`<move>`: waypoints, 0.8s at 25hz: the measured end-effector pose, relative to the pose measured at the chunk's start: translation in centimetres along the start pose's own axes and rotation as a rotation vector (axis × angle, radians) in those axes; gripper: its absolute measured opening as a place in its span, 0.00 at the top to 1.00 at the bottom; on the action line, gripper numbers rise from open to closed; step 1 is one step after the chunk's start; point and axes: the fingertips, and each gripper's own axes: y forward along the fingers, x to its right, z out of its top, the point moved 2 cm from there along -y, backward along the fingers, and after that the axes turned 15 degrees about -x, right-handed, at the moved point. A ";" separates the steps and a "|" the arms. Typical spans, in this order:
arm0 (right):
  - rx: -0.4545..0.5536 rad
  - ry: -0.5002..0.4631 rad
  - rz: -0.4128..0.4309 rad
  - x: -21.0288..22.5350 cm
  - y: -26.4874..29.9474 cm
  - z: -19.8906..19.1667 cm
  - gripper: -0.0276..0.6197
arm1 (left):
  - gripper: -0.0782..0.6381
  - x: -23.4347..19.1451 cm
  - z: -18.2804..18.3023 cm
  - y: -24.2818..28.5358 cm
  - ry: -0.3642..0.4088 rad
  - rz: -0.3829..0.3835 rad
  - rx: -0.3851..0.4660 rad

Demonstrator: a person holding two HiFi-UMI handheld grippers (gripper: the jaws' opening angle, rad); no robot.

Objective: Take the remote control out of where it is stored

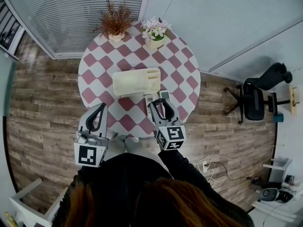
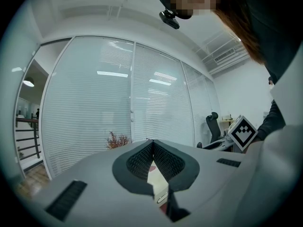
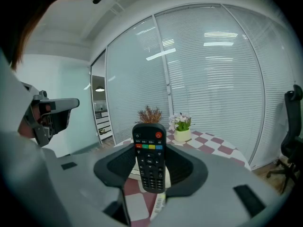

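**Right gripper (image 1: 160, 107).** The jaws are set fairly wide and are clamped on the remote control (image 3: 150, 160). In the right gripper view, the black remote stands upright between the two dark pads. One pad is against each long side. The button face is toward the camera, and the red power key and the coloured key row are at the top. The upper third of the remote projects past the jaw tips. The lower end sits down in the throat of the jaws. The remote is clear of the tabletop.

**Position of the remote.** In the head view, the right gripper and the remote are over the round checked table (image 1: 94, 74) at about 5 o'clock from the table centre. They are just beside the near right corner of the cream storage box (image 1: 128, 82) and outside it. The box sits at the table centre.

**Left gripper (image 1: 100, 109).** The jaws are closed tip to tip, and nothing is between them. This gripper is at about 7 o'clock, at the table rim. It is well apart from the remote and the box.

**Other items.**
- A potted dried plant (image 1: 116, 25) stands at 12 o'clock on the table.
- A pot of white flowers (image 1: 155, 32) stands at 1 o'clock on the table.
- A black office chair (image 1: 258, 96) stands on the floor at 3 o'clock, away from the table.
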 end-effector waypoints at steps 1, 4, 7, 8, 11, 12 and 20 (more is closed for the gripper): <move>-0.010 0.000 0.007 -0.2 0.1 -0.4 0.64 | 0.88 0.0 0.0 0.0 -0.002 0.000 0.001; -0.044 -0.007 0.034 -1.0 0.3 -1.6 0.64 | 0.88 0.0 -0.1 -0.1 -0.005 0.003 0.001; -0.075 -0.003 0.049 -1.3 0.6 -2.9 0.64 | 0.88 0.1 0.0 0.0 -0.003 0.004 0.002; -0.085 -0.004 0.052 -1.4 0.7 -3.3 0.64 | 0.88 0.2 0.0 0.0 -0.004 0.004 0.002; -0.119 -0.019 0.065 -2.0 1.2 -4.5 0.64 | 0.88 0.3 -0.1 0.0 -0.006 0.006 0.002; -0.131 -0.026 0.071 -2.2 1.3 -4.9 0.64 | 0.88 0.3 -0.1 0.0 -0.006 0.005 0.001; -0.264 -0.047 0.129 -3.9 2.7 -8.6 0.64 | 0.88 0.6 -0.2 0.2 -0.012 0.003 -0.006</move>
